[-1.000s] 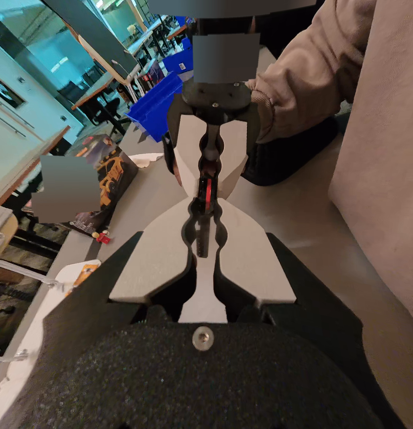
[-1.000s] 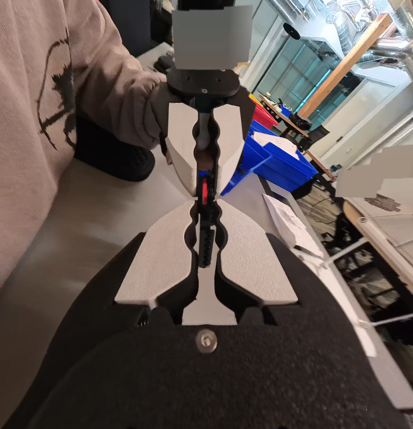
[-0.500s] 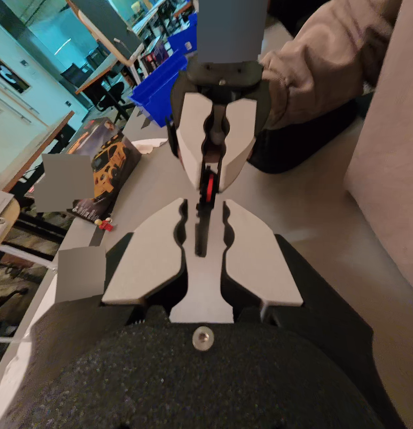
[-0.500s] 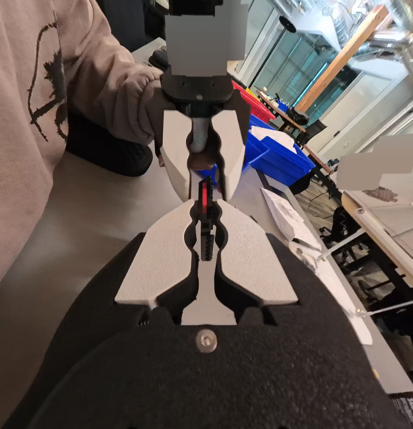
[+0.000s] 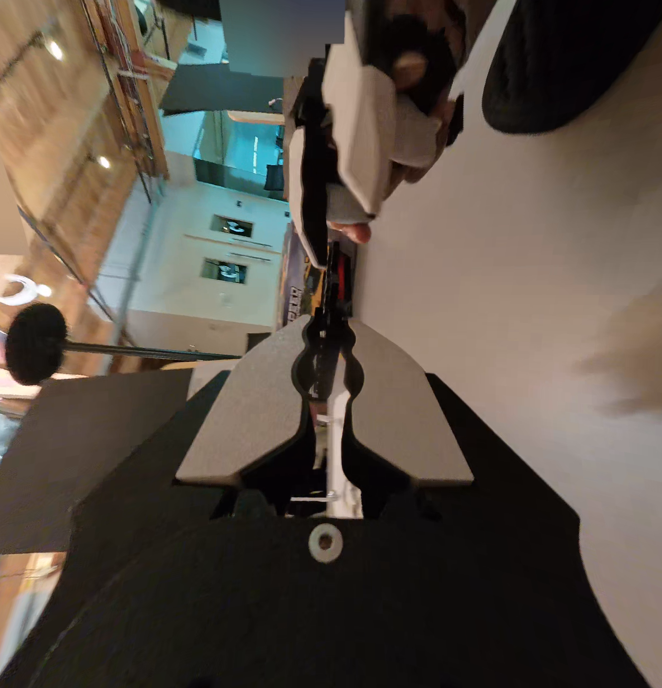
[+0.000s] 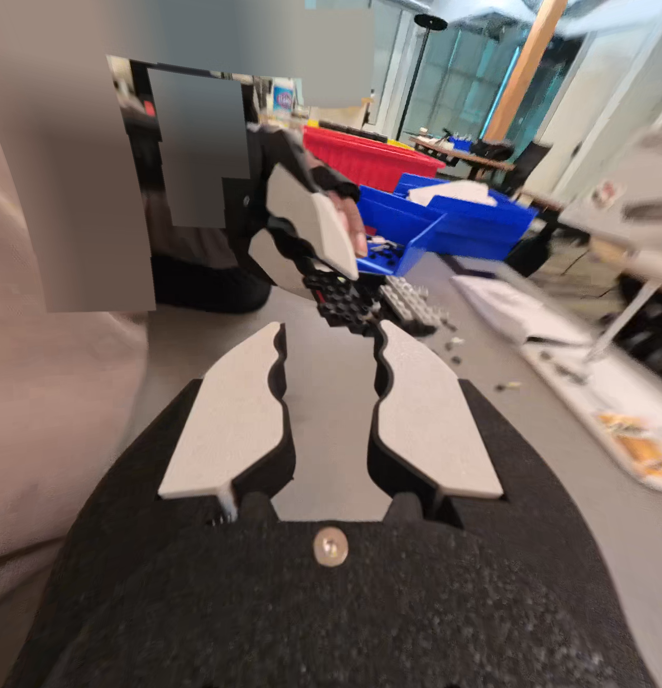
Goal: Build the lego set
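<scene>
Lego assembly (image 5: 331,298), black and red, sits clamped in our left hand-held gripper (image 5: 327,327); our right hand-held gripper (image 6: 331,327) gapes empty over the worktop (image 6: 329,409).

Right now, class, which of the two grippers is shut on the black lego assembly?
The left gripper: it clamps the black lego assembly, whereas the right gripper stands open, holding nothing.

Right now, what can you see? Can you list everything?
Lego assembly: one, black with red, held above the table.
Lego plate: one, grey, on the table behind the assembly.
Loose pieces: several, dark and pale, right of the plate.
Blue bins: at least two, far side of the table.
Red bin: one, behind the blue ones.
Booklet: one, white with orange pictures, far right.
Left gripper: shut on the assembly.
Right gripper: open, empty.
</scene>
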### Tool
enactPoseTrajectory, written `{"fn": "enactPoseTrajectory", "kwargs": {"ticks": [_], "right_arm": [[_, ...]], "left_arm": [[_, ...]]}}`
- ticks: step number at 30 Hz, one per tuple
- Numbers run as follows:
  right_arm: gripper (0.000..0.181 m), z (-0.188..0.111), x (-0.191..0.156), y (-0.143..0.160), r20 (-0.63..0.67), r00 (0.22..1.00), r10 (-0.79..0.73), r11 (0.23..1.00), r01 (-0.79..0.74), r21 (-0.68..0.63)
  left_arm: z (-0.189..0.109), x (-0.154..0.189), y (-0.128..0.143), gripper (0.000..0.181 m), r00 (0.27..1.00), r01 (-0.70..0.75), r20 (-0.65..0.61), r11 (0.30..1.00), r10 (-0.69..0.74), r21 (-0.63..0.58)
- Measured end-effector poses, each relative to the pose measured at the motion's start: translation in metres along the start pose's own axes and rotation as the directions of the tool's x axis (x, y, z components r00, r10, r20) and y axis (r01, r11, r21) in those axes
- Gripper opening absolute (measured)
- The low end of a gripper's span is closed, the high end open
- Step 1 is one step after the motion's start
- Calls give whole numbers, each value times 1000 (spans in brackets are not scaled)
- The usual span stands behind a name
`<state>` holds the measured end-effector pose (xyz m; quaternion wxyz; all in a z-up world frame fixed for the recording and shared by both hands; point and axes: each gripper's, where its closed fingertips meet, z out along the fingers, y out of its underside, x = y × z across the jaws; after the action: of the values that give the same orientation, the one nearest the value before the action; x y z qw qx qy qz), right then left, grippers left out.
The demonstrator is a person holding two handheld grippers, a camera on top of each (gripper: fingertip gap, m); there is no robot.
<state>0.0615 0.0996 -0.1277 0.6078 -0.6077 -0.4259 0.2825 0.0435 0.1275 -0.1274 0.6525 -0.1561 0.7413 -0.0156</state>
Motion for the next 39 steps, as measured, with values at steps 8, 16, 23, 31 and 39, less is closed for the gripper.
{"fn": "enactPoseTrajectory", "kwargs": {"ticks": [8, 16, 23, 31, 39], "right_arm": [[50, -11, 21, 26, 181, 794, 580, 814, -572, -98], [25, 8, 25, 5, 434, 559, 707, 659, -743, -116], [15, 18, 34, -4, 361, 601, 713, 626, -778, 60], [11, 8, 53, 4, 238, 546, 803, 481, -830, 283], [11, -8, 69, -9, 219, 500, 838, 329, -783, 527]], "left_arm": [[3, 2, -8, 12, 986, -168, 29, 984, 167, 65], [4, 5, -19, 12, 947, -319, 85, 937, 309, 144], [-2, 9, 10, 24, 998, 49, 37, 992, -54, 112], [-5, 15, 27, 31, 905, 425, -40, 901, -423, 87], [9, -8, 15, 35, -151, 987, -451, -156, -880, -28]]}}
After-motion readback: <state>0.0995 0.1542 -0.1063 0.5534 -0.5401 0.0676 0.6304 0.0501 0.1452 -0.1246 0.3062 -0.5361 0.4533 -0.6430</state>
